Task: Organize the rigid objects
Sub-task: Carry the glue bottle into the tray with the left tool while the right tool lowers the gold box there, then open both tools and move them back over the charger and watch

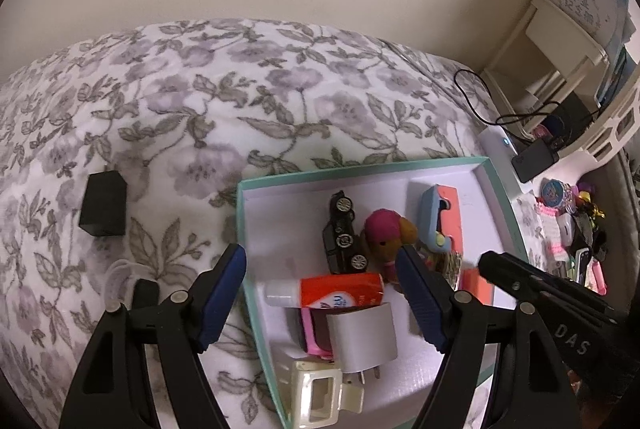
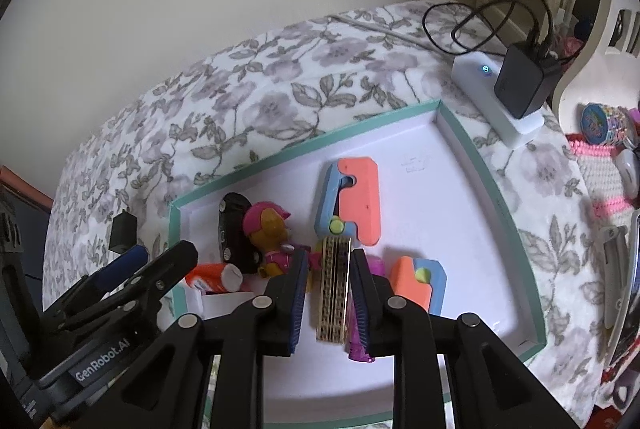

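Right hand-held gripper [image 2: 329, 295] pinches the thin gold patterned block [image 2: 334, 293] by its flat faces; it looks light, stiff; left hand-held gripper [image 1: 322, 293] spread

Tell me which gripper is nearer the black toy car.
Left. The left gripper hangs open just before the car; the right gripper sits farther off, around a gold comb.
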A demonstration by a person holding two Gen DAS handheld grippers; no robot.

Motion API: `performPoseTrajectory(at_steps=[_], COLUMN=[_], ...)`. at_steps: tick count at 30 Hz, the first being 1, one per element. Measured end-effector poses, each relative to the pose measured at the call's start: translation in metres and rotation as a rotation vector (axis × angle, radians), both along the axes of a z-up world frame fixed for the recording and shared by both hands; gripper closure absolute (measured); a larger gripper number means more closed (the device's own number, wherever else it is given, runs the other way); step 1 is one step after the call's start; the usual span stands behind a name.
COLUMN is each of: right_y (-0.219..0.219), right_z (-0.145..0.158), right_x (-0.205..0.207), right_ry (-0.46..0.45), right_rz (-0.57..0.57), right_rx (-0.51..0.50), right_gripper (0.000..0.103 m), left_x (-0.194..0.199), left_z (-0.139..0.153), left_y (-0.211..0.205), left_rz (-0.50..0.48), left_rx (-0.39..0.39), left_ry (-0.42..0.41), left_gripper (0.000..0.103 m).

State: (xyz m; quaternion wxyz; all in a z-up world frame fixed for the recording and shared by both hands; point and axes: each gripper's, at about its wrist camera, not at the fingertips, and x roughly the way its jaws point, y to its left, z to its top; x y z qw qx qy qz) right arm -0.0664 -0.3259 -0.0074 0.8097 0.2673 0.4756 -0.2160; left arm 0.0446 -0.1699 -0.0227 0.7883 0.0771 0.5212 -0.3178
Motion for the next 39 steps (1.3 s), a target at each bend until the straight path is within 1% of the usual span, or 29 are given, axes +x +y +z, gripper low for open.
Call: performPoseTrajectory(at_steps=[5,6,7,8,15,16,17,18,19,21,23,24,25,27,28,29,31,32,33,34,39], right_y=[0.003,0.005,0.006,0.007,0.012,0.012,0.013,0.013,0.013,0.014,0.014,0.015,0.015,0.015,0.015,0.015,0.015,0.014,0.013,0.013,0.013], right_z=[0.015,0.016,0.017,0.017,0.010,0.010,0.011,0.011,0.011,0.011,0.010,0.010,0.010,0.009,0.008,0.008,0.007,0.007,0.007,0.007,0.006], right_x=[-0.001,0.000,0.000,0.001,0.006,0.006,0.007,0.007,0.007,0.008,0.009,0.009,0.010,0.010,0.010,0.010,0.010,0.009,0.009,0.008,0.007], right_ry=[-0.027,-0.029,-0.029,-0.027,0.009,0.011,0.012,0.014,0.014,0.017,0.028,0.033,0.035,0.043,0.047,0.050,0.055,0.059,0.061,0.061,0.061], right_rz=[0.003,0.004,0.008,0.012,0.029,0.029,0.028,0.028,0.028,0.030,0.030,0.030,0.029,0.025,0.024,0.024,0.016,0.008,0.002,-0.001,-0.008], right_rx=[-0.037,-0.041,-0.047,-0.050,-0.061,-0.064,-0.068,-0.072,-0.074,-0.076,-0.088,-0.094,-0.097,-0.106,-0.110,-0.114,-0.123,-0.129,-0.136,-0.144,-0.164], right_gripper=[0.079,0.079,0.079,0.079,0.077,0.073,0.070,0.063,0.060,0.059,0.048,0.037,0.034,0.032,0.027,0.024,0.014,0.011,0.003,0.000,0.000], left_x=[0.007,0.008,0.011,0.012,0.025,0.027,0.028,0.029,0.030,0.031,0.032,0.032,0.032,0.032,0.032,0.032,0.032,0.032,0.032,0.033,0.033], left_z=[0.008,0.009,0.011,0.012,0.015,0.015,0.015,0.015,0.015,0.014,0.014,0.014,0.015,0.016,0.017,0.017,0.018,0.018,0.018,0.018,0.019], left_y=[0.010,0.013,0.016,0.019,0.042,0.045,0.047,0.050,0.052,0.055,0.057,0.057,0.058,0.059,0.060,0.060,0.060,0.061,0.061,0.062,0.062], left_rz=[0.054,0.064,0.079,0.091,0.176,0.190,0.198,0.205,0.214,0.223,0.232,0.236,0.242,0.248,0.250,0.252,0.255,0.256,0.257,0.258,0.258], left_rx=[0.012,0.012,0.013,0.012,0.018,0.024,0.026,0.029,0.032,0.035,0.041,0.047,0.053,0.063,0.070,0.073,0.083,0.085,0.087,0.090,0.106], left_ry=[-0.028,-0.034,-0.039,-0.042,-0.051,-0.054,-0.055,-0.055,-0.054,-0.050,-0.056,-0.063,-0.074,-0.096,-0.108,-0.116,-0.129,-0.132,-0.135,-0.138,-0.165], left_gripper=[0.023,0.022,0.019,0.017,0.015,0.012,0.011,0.011,0.011,0.011,0.011,0.011,0.011,0.006,0.003,0.003,0.003,0.003,0.003,0.003,0.003])
